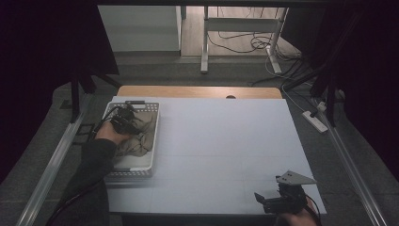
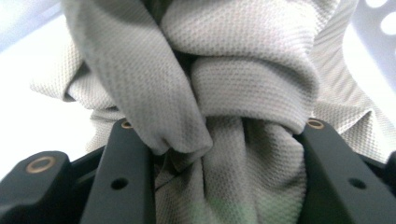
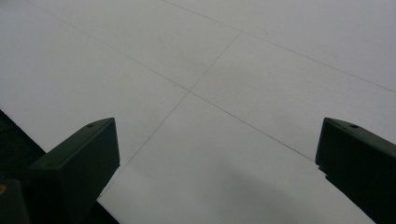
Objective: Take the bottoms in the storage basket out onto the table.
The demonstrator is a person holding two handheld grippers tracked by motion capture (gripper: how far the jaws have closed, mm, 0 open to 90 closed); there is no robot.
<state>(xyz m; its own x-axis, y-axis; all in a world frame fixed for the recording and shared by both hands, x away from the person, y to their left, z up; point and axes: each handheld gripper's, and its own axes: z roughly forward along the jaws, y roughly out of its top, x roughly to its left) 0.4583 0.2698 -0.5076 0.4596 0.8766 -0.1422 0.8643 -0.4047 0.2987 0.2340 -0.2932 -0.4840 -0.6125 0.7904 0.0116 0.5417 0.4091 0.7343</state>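
Already the left gripper [image 1: 123, 118] is clamping a bunched fold of the grey cloth [image 2: 243, 88], which is lying directly between and ahead of its jaws inside the white basket [image 1: 155, 136]. Meanwhile the right gripper [image 1: 268, 200] is hovering well apart over the table [image 3: 243, 93], jaws standing wide with nothing between them.

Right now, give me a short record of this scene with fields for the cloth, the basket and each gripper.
cloth: crumpled grey-beige knit fabric, bunched in folds, lying in the basket
basket: white perforated plastic basket, at the left of the white table top
left gripper: in the basket, jaws closed on a bunch of the cloth
right gripper: jaws open, nothing between them, over the near right of the table
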